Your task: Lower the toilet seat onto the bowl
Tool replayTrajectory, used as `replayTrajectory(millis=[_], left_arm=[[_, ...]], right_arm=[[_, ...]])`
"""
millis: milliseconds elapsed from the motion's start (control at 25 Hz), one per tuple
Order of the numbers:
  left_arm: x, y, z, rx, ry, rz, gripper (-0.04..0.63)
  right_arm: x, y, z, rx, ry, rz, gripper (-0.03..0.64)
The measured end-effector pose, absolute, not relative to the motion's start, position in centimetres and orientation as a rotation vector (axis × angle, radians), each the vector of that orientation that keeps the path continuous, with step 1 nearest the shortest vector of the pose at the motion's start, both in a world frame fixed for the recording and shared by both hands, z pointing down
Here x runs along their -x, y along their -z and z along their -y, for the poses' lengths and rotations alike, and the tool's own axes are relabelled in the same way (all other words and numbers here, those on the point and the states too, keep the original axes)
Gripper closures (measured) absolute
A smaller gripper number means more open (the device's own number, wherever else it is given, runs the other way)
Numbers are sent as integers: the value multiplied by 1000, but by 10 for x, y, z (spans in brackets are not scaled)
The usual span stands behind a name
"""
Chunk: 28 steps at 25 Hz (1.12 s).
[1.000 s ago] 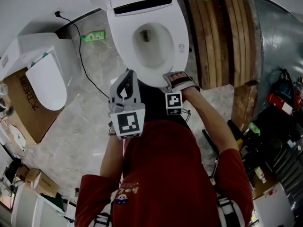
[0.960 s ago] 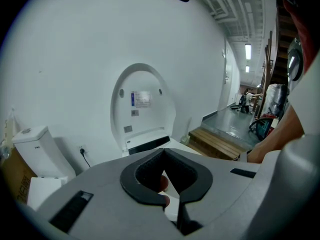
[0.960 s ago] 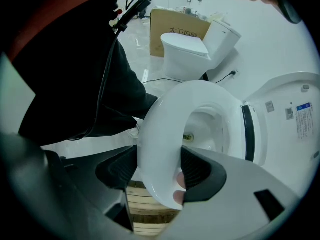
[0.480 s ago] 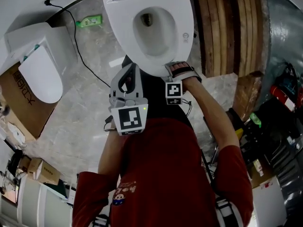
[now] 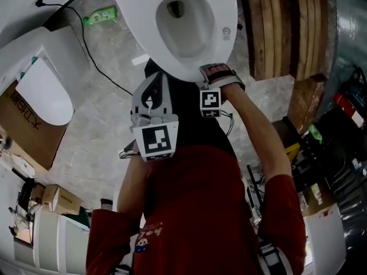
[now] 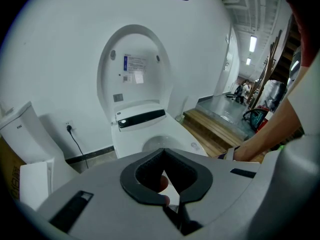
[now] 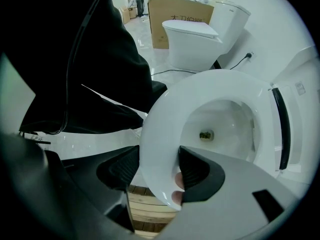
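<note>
The white toilet seat (image 5: pixel 192 62) lies low over the bowl (image 5: pixel 184 24), its ring around the opening; whether it rests on the rim I cannot tell. My right gripper (image 5: pixel 217 78) is shut on the seat's front edge, and in the right gripper view the seat ring (image 7: pixel 160 129) fills the gap of that gripper (image 7: pixel 157 164). My left gripper (image 5: pixel 153 95) hangs just left of the seat's front, apart from it, shut and holding nothing. Seen from the left gripper (image 6: pixel 163 151), the lid (image 6: pixel 132 69) stands upright against the wall.
A second white toilet (image 5: pixel 40 90) and a cardboard box (image 5: pixel 20 133) stand to the left. A black cable (image 5: pixel 86 44) and a green bottle (image 5: pixel 100 17) lie on the marble floor. Wooden steps (image 5: pixel 287 27) rise at the right, with tools (image 5: pixel 338 125) beyond.
The head view has tilted, so the toilet sits higher in the frame. My right gripper has stayed shut on the seat's front edge; the left has kept its place beside it.
</note>
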<state>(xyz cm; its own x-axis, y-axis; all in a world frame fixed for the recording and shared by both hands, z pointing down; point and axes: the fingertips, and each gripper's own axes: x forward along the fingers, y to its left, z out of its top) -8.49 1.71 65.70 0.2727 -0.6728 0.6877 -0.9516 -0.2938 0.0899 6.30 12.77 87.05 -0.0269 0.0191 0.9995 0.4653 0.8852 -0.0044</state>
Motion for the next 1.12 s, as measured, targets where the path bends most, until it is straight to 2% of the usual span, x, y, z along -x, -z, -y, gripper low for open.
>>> replayTrajectory(millis=[360, 1120], left_arm=[[83, -684, -24, -2011, -815, 1366, 584], [77, -672, -13, -2046, -790, 1401, 584]], right_arm=[[-60, -903, -124, 376, 333, 1574, 373], [-57, -924, -123, 290, 310, 1580, 373]])
